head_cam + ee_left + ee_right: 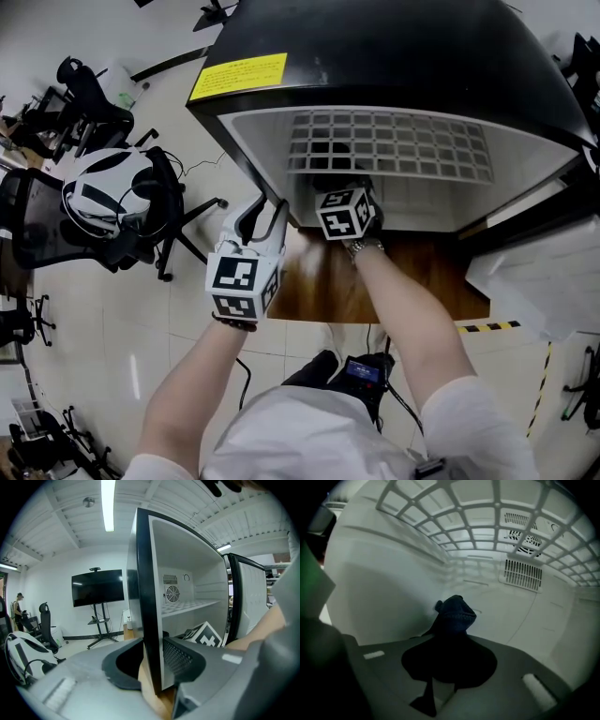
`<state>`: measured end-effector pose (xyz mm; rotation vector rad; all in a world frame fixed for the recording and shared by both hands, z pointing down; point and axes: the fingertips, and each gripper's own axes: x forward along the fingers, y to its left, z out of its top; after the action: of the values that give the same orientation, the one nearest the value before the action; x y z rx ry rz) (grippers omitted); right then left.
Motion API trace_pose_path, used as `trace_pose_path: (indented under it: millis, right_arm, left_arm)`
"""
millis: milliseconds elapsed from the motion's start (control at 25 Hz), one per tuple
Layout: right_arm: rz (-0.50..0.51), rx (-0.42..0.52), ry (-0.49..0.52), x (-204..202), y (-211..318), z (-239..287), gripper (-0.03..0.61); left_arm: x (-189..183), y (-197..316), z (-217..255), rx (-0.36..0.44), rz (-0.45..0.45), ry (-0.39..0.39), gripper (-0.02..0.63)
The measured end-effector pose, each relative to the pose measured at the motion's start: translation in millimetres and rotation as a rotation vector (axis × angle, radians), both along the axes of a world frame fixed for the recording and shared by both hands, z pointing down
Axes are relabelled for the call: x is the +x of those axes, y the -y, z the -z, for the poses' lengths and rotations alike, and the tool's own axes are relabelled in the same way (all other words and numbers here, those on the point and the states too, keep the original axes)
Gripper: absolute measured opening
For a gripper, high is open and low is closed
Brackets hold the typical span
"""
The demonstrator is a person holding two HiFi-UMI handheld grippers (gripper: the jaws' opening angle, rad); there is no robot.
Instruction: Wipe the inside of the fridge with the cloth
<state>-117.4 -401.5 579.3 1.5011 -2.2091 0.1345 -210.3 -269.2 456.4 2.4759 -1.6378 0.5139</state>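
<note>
The small black fridge (394, 56) stands open with a white inside and a wire shelf (394, 145). My left gripper (267, 211) straddles the front edge of the fridge's left side wall (145, 597); its jaws (152, 663) press on that wall from both sides. My right gripper (342, 187) reaches inside under the shelf, its marker cube at the opening. In the right gripper view the jaws (452, 644) are shut on a dark blue cloth (457, 613), whose bunched tip sticks out ahead, close to the white back wall and floor of the fridge.
The fridge sits on a wooden board (328, 281), its door (534, 272) open to the right. An office chair with a white and black bag (103, 192) stands at the left. A vent (522, 573) is on the back wall. A TV on a stand (97, 587) is farther off.
</note>
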Motion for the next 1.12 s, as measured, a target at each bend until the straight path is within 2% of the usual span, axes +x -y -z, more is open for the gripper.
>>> trace_pose_path:
  millis: [1120]
  right_arm:
    - [-0.281,-0.005,-0.088,176.3,-7.2,-1.1,0.067]
  left_arm:
    - [-0.7,1.9,1.2,-0.002,0.018,0.003,0.123]
